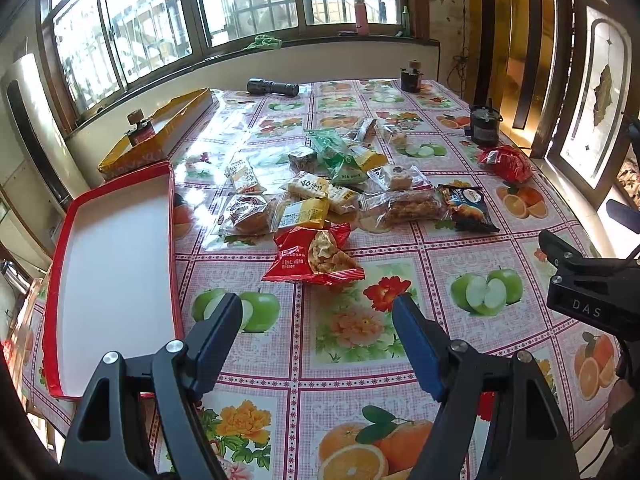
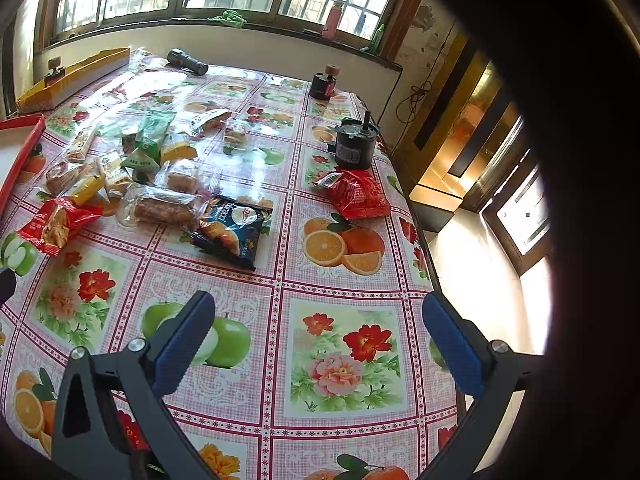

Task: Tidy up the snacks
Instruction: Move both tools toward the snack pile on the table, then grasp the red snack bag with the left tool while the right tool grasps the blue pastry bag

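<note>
Several wrapped snacks lie in a loose pile (image 1: pixel 336 184) mid-table, also in the right wrist view (image 2: pixel 152 176). A red snack bag (image 1: pixel 316 256) is nearest my left gripper (image 1: pixel 318 308), which is open and empty just short of it. A dark blue bag (image 1: pixel 466 206) (image 2: pixel 232 228) lies at the pile's right. A red packet (image 1: pixel 506 162) (image 2: pixel 356 194) lies apart. An empty red tray (image 1: pixel 116 264) with a white floor sits to the left. My right gripper (image 2: pixel 318 304) is open and empty above the tablecloth; its body shows in the left wrist view (image 1: pixel 592 284).
A yellow box (image 1: pixel 160 132) holding a small jar stands behind the red tray. A black flashlight (image 1: pixel 272 87), a dark jar (image 1: pixel 411 76) and a black motor-like can (image 1: pixel 484 124) (image 2: pixel 354 144) stand on the far and right parts. The table's right edge (image 2: pixel 424 248) drops to the floor.
</note>
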